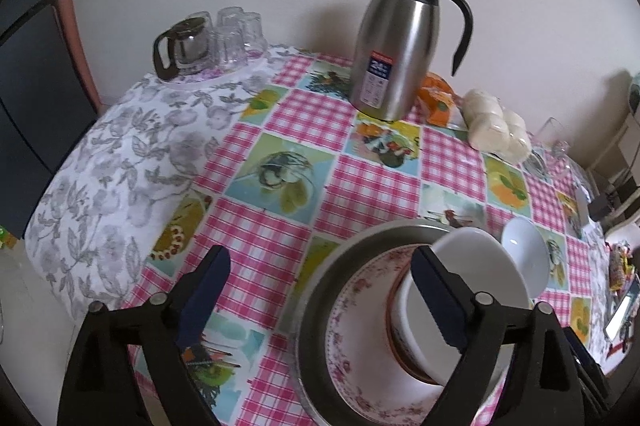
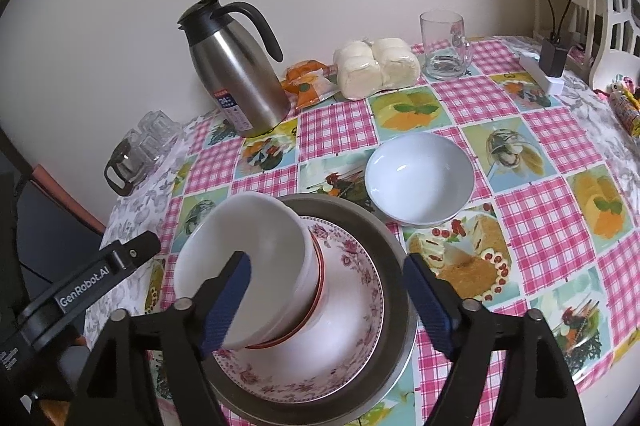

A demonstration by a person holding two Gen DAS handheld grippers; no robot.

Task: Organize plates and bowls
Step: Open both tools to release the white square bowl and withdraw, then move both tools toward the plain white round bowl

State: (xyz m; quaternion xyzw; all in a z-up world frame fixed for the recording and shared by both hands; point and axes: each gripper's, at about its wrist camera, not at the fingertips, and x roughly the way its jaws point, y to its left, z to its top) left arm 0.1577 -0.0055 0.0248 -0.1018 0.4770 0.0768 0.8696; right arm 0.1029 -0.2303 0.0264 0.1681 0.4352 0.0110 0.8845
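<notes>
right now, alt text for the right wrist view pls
A white bowl sits tilted in a stack on a floral plate inside a metal tray, between the open fingers of the right tool. Another white bowl and a steel jug stand behind on the checked tablecloth.

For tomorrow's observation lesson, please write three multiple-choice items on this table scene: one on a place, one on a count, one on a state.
1. Where does the lone white bowl stand?
A. on the tablecloth beside the stack
B. on the floral plate
C. beside the glass mug

2. How many bowls sit nested on the floral plate?
A. none
B. two
C. five

3. How is the right claw?
A. shut on the thermos
B. shut, empty
C. open

Answers: 1 A, it rests on the cloth beside the metal tray. 2 B, a white bowl leans in a red-rimmed bowl. 3 C, its fingers stand wide apart.
</notes>
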